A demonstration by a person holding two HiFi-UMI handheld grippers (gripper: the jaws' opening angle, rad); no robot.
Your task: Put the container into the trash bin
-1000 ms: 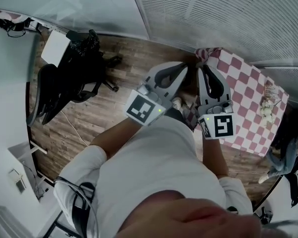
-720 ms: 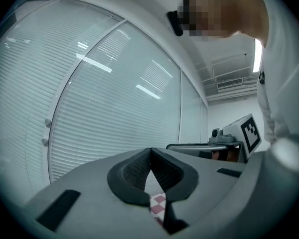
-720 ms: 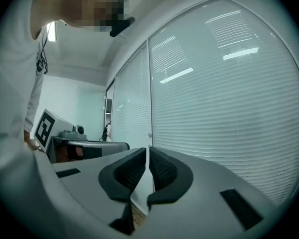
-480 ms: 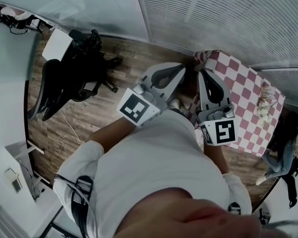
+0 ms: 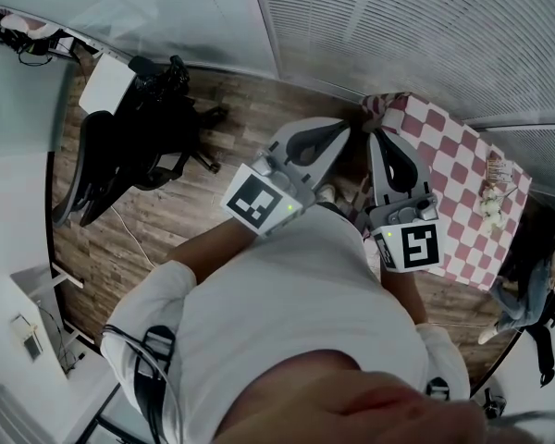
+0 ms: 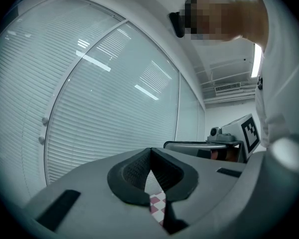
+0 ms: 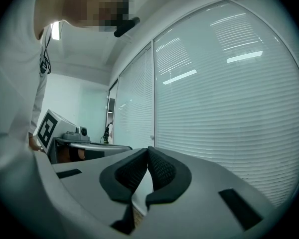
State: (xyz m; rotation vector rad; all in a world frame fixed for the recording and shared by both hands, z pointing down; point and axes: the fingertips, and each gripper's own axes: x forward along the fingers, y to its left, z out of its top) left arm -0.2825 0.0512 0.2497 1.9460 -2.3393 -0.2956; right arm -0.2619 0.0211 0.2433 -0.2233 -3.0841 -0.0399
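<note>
I hold both grippers level in front of my chest, side by side, pointing at the window blinds. My left gripper (image 5: pixel 340 128) is shut with nothing between its pads (image 6: pixel 150 151). My right gripper (image 5: pixel 377 132) is also shut and empty (image 7: pixel 148 150). Each gripper view shows the other gripper beside it, the right gripper (image 6: pixel 234 138) and the left gripper (image 7: pixel 70 136). Small pale items (image 5: pixel 493 202) lie at the far end of the checkered table (image 5: pixel 462 169); I cannot tell which one is the container. No trash bin shows in any view.
A black office chair (image 5: pixel 134 146) stands on the wooden floor (image 5: pixel 166 229) to the left, with a white box (image 5: pixel 106 86) behind it. Window blinds (image 5: pixel 398 35) run along the far side. The red-and-white checkered table is just right of the grippers.
Both grippers have risen slightly toward my head, so their marker cubes look a little larger. Their jaws have drawn together. Nothing was picked up.
</note>
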